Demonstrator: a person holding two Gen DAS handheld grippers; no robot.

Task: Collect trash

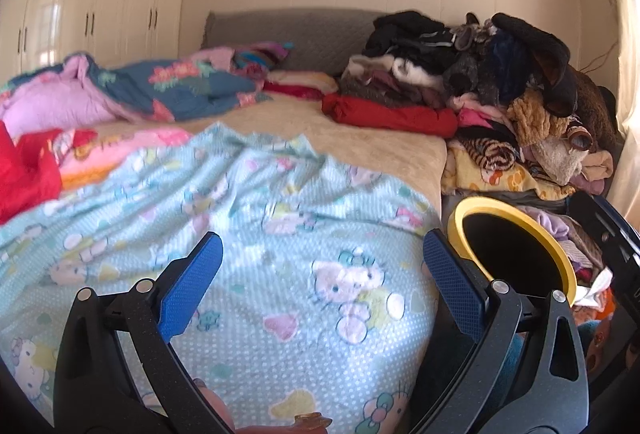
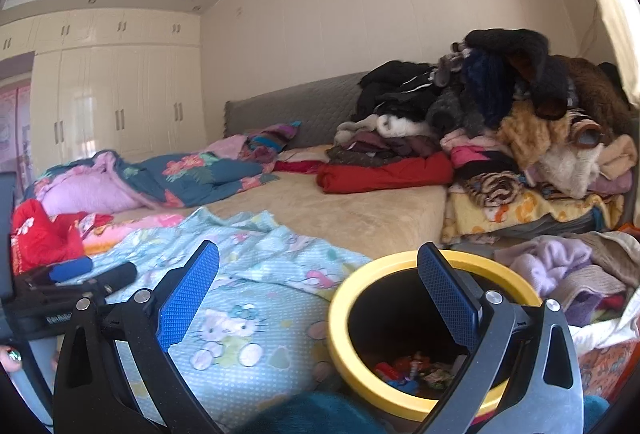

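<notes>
Both our grippers, left and right, gape empty; the bin sits just under our right one, wrappers inside.

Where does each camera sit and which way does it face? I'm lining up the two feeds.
Left wrist: rides the open left gripper, low over the pale blue cartoon-print blanket, facing the grey quilted headboard; the other gripper's black frame shows at right.
Right wrist: rides the open right gripper, above the yellow-rimmed black bin, facing the same way; the left gripper shows at left.
Shared: blanket, bin, headboard, heaped pile of clothes.
</notes>
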